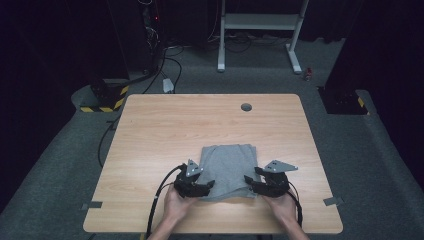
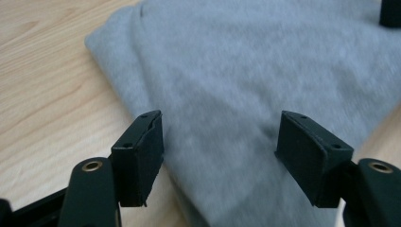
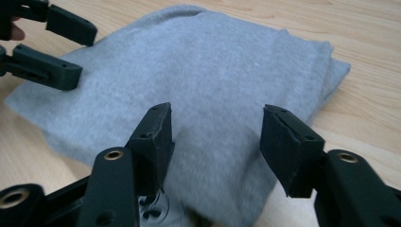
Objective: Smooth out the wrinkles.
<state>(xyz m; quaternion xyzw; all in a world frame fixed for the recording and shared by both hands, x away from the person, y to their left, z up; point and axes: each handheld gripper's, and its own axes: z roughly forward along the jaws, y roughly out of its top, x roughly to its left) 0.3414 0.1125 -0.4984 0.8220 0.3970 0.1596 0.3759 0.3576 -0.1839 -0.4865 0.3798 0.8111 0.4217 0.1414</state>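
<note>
Cloth (image 1: 227,169), grey and folded into a rough rectangle, lies flat on the table (image 1: 150,130), toward the near edge and slightly right of centre. Its near edge sits between the two grippers.

Left gripper (image 1: 206,186) is held at the cloth's near-left corner, jaws pointing inward across the fabric. In the left gripper view its jaws stand wide apart with the cloth (image 2: 246,85) lying below and between them; the pads do not press on it, and nothing is gripped.

Right gripper (image 1: 249,182) is held at the cloth's near-right corner, jaws pointing inward toward the left gripper. In the right gripper view its jaws are spread wide over the cloth (image 3: 213,80), with no fabric pinched between the pads. The left gripper (image 3: 61,47) appears at the far corner of that view, also open.

A hand (image 1: 176,202) holds the left gripper; a hand (image 1: 284,207) holds the right, both entering from the near table edge
</note>
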